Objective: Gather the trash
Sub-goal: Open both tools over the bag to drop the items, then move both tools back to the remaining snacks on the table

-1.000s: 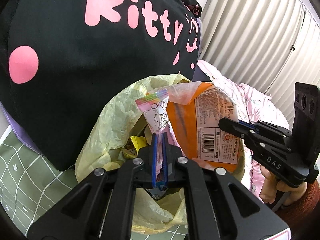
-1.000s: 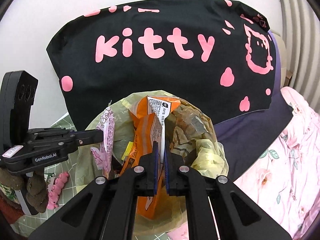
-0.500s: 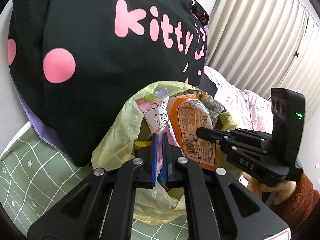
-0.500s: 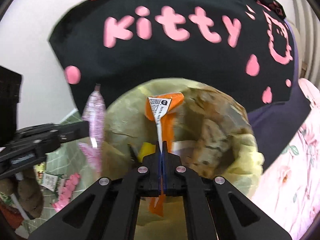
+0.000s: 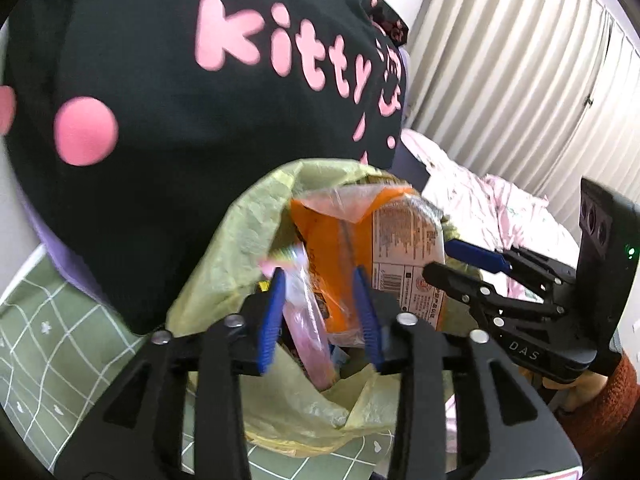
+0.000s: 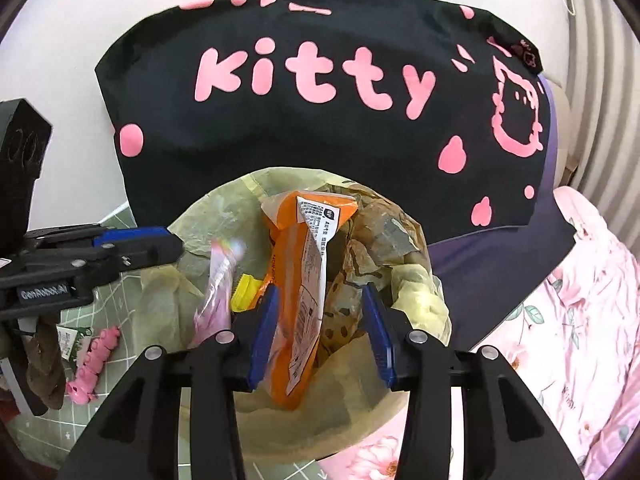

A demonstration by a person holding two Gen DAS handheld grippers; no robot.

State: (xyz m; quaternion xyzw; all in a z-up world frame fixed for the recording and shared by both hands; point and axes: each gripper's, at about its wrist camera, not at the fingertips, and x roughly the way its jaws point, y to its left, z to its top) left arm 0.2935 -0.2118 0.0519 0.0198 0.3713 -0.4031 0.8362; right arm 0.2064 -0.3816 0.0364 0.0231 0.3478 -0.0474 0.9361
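A yellow-green trash bag (image 5: 240,236) (image 6: 208,216) stands open and full of wrappers. My left gripper (image 5: 320,316) is open over its mouth; a pink wrapper (image 5: 304,320) (image 6: 218,280) sits loose between the jaws, blurred, inside the bag. My right gripper (image 6: 320,332) is open too; an orange snack packet (image 6: 304,280) (image 5: 352,248) stands upright in the bag between its jaws, not clamped. Each gripper shows in the other's view, the right one (image 5: 472,264) and the left one (image 6: 136,244).
A black "kitty" cushion (image 5: 200,80) (image 6: 320,100) rises right behind the bag. A green checked cloth (image 5: 40,340) lies at left, with a pink toy (image 6: 94,360) on it. Pink floral bedding (image 6: 580,320) lies at right, curtains (image 5: 520,80) behind.
Both grippers have opened, releasing the pink wrapper and the orange packet, which now sit lower in the bag.
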